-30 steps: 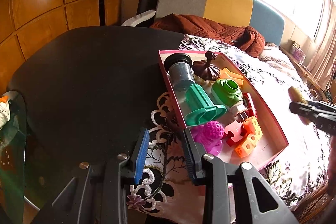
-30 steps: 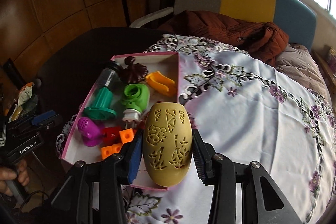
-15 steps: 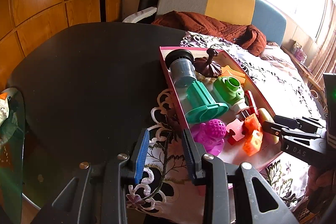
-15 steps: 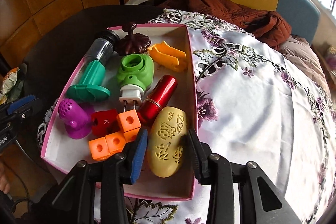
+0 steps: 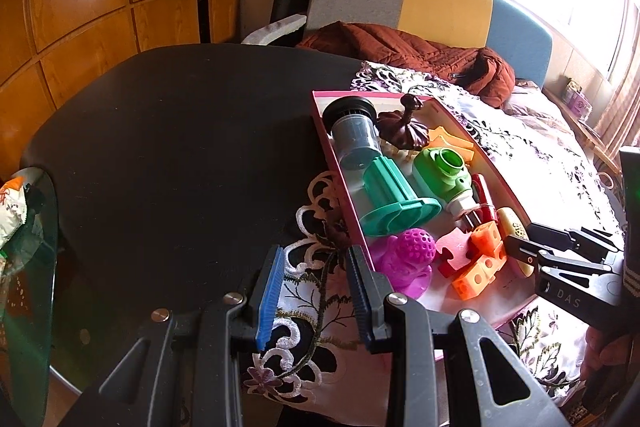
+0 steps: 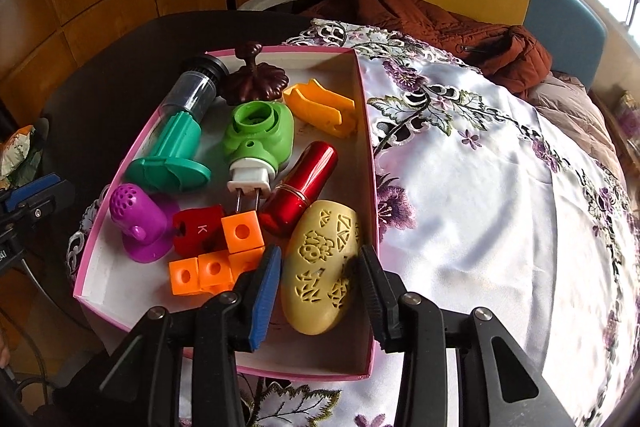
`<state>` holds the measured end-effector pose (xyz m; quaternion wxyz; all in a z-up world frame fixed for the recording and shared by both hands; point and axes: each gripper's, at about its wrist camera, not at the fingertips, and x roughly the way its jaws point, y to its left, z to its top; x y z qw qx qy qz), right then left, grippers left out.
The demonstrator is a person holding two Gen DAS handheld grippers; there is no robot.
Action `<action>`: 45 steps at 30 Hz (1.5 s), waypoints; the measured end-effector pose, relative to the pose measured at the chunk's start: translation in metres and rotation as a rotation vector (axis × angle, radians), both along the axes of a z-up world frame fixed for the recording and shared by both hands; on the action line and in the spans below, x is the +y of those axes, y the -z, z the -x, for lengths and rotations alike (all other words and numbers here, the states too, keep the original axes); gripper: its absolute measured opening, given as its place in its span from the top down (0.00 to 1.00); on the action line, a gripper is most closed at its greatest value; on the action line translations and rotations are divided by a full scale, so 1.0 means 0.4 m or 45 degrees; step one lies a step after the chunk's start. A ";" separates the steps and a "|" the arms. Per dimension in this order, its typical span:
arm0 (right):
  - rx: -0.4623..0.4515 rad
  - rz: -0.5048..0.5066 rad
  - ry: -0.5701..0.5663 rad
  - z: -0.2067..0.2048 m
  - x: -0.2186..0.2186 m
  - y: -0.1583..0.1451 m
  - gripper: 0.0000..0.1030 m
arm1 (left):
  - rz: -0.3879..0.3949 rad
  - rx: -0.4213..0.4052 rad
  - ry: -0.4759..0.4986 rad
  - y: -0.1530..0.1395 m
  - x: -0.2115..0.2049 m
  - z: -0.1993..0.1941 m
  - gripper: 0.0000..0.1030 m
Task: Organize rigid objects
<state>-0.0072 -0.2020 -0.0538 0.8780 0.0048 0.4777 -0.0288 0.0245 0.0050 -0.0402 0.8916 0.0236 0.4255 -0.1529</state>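
A pink-rimmed box (image 6: 367, 131) holds several rigid objects: a teal-and-clear cylinder (image 6: 176, 139), a green plug-in device (image 6: 260, 135), a red tube (image 6: 300, 183), orange cubes (image 6: 216, 267), a purple toy (image 6: 138, 221). A beige carved oval (image 6: 322, 271) lies in the box's near right corner. My right gripper (image 6: 318, 287) straddles the oval, jaws open, pads apart from it. My left gripper (image 5: 314, 291) is open and empty over the tablecloth's edge, just left of the box (image 5: 340, 187). The right gripper (image 5: 560, 259) also shows in the left wrist view.
A floral white tablecloth (image 6: 480, 187) covers the table right of the box; bare black tabletop (image 5: 180, 147) lies to its left. A chair with a brown jacket (image 6: 440, 23) stands behind. A glass side table (image 5: 24, 247) sits at far left.
My right gripper carried the beige oval down into the box's near right corner and opened, leaving it lying there. The left gripper has barely moved.
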 end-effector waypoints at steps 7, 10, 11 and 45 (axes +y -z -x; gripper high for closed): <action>-0.056 0.004 0.007 0.024 0.007 -0.025 0.50 | -0.035 -0.025 -0.042 -0.010 -0.003 0.013 0.66; -0.124 0.021 0.022 0.039 0.010 -0.052 0.38 | -0.050 -0.056 -0.071 -0.016 -0.009 0.025 0.61; -0.147 0.022 0.033 0.045 0.009 -0.062 0.36 | -0.050 -0.066 -0.081 -0.019 -0.011 0.030 0.60; -0.296 0.040 0.227 0.085 -0.002 -0.103 0.17 | -0.109 -0.194 -0.117 -0.062 -0.091 0.111 0.49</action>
